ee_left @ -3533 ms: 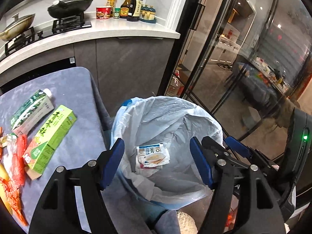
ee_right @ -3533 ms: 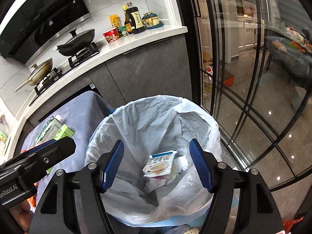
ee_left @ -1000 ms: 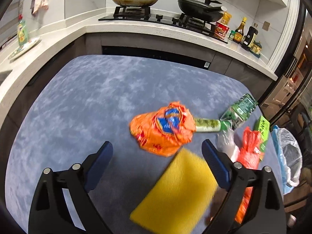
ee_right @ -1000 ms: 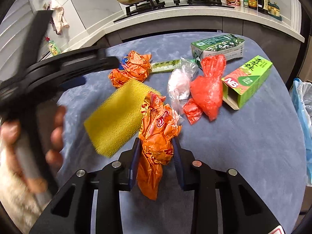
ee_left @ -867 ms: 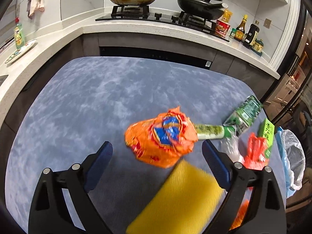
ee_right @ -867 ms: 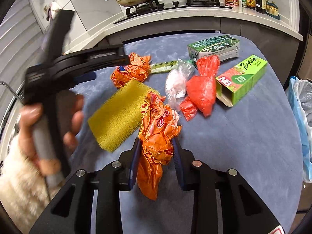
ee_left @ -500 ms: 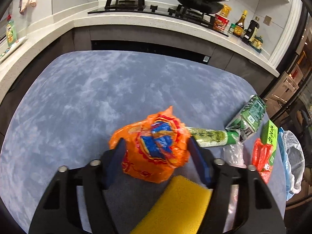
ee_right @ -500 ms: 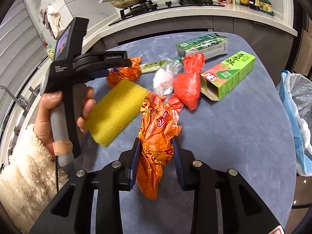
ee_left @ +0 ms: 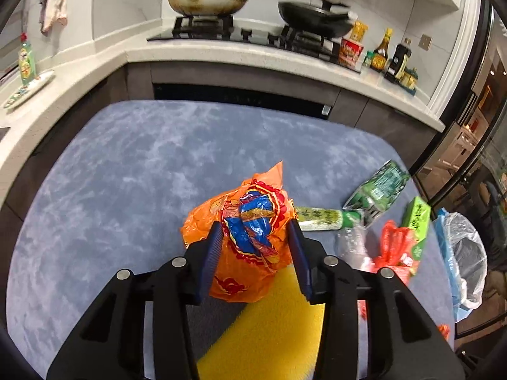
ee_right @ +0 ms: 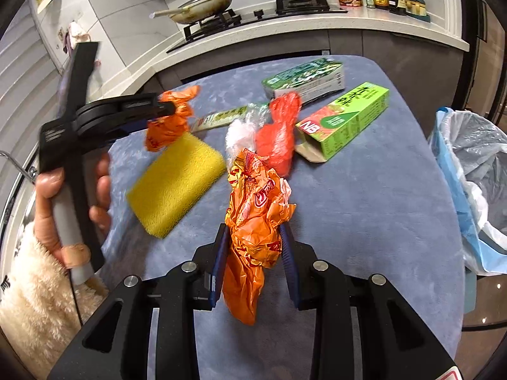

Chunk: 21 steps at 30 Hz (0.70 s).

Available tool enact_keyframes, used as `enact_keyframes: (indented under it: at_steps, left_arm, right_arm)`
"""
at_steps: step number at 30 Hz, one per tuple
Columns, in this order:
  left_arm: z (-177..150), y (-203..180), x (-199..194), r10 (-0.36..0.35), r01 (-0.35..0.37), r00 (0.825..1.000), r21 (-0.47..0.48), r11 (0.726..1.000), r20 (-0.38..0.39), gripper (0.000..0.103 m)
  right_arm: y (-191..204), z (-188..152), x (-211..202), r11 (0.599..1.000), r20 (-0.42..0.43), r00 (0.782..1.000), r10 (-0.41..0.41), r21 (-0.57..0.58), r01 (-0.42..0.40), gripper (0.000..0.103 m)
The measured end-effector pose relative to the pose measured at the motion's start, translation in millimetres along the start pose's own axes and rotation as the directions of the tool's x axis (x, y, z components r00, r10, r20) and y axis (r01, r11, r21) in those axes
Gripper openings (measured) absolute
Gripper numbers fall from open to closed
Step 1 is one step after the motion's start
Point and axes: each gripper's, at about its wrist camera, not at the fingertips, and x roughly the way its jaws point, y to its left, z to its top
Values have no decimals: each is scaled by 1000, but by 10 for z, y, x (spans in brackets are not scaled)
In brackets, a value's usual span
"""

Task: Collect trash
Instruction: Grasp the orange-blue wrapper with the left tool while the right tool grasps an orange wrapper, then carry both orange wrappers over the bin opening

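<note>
Orange plastic fills both claws. The left claw [ee_left: 255, 247] has just been closing and now pinches an orange and blue wrapper [ee_left: 250, 237] between its blue pads, the crumpled bag bulging out above and below them. The right claw [ee_right: 253, 250] is clamped narrowly on a second orange wrapper [ee_right: 253, 221], which sticks up past the fingertips and hangs below them.

A yellow sponge [ee_right: 176, 183] lies on the blue-grey surface [ee_right: 364, 205] and serves as the landmark: the left claw's wrapper is just above its far end, the right claw's wrapper just to its right. Beyond the sponge lie a clear bag [ee_right: 240, 133], a red bag [ee_right: 280, 133], a light green box [ee_right: 345, 120] and a dark green carton [ee_right: 304, 79]. Well to the sponge's right, off the surface's edge, stands the lined trash bin [ee_right: 475, 164].
</note>
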Motion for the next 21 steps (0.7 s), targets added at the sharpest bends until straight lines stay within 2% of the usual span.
enact_keyframes:
  at_steps: [6,14,21]
  left_arm:
    - [-50,-113,-484,-23,23,998,4,1000,52,40]
    - [-36,-432,-1009,5,-13,987,44,999,158,40]
    - [-25,-828,-1312,-79,63,979,93,994,185,40]
  right_arm:
    - [-177,-17,-258,1000,49,999,-8,25,7,31]
    - [-509,-72,-635,997,114,993,-30,74,22,31]
    - [-732,-107,-888,994,162,985,-51,104,35,31]
